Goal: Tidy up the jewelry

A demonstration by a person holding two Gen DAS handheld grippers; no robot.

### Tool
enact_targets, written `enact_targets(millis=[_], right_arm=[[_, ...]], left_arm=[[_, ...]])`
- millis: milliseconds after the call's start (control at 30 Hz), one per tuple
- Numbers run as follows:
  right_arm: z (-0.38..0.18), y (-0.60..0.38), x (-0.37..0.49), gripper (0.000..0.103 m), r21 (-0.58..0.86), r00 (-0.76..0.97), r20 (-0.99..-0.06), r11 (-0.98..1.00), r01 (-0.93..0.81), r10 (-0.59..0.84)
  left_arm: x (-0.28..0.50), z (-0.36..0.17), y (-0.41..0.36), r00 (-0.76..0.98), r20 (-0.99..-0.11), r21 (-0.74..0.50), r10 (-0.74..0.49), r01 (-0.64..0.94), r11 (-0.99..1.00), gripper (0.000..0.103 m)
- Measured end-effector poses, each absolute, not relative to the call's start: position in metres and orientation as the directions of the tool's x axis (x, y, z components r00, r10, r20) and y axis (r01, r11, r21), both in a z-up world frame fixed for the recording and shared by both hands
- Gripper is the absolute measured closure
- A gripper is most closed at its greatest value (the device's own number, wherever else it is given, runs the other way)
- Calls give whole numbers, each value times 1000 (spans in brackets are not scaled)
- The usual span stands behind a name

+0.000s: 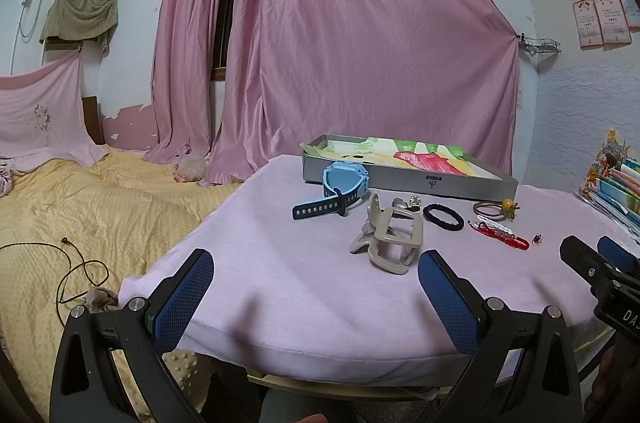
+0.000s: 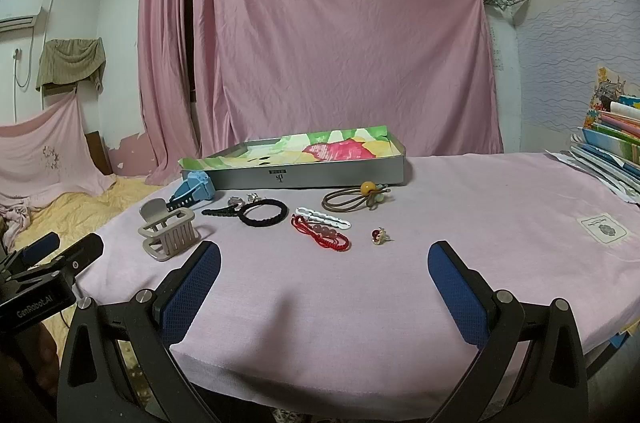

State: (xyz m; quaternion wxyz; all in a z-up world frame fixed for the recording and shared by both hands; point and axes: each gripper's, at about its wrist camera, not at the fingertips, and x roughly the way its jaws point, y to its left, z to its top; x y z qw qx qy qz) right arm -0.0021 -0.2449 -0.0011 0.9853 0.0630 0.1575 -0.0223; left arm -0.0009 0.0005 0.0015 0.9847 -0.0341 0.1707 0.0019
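jaws: left gripper (image 1: 316, 285) and right gripper (image 2: 324, 277) both spread, holding nothing
where: jewelry loose on worktop (image 2: 460, 223), in front of grey tray (image 2: 320, 177)
risk: small ring (image 2: 379, 235) may slip the pads; red bracelet (image 2: 320, 233) touches white clip (image 2: 323, 217), could drag it
count: 1 watch (image 1: 344, 183), 1 claw clip (image 1: 390, 237), 1 black tie (image 2: 264, 212), 1 brown tie (image 2: 354, 199)
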Motion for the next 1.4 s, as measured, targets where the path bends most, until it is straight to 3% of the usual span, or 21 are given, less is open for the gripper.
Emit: enact_targets(millis=[1400], right_arm=[[2,-248,-7,1,118,949,-314,991,64,-23]], left_arm=[[-3,3,3,940,-341,-73,-17,-9,997,0]])
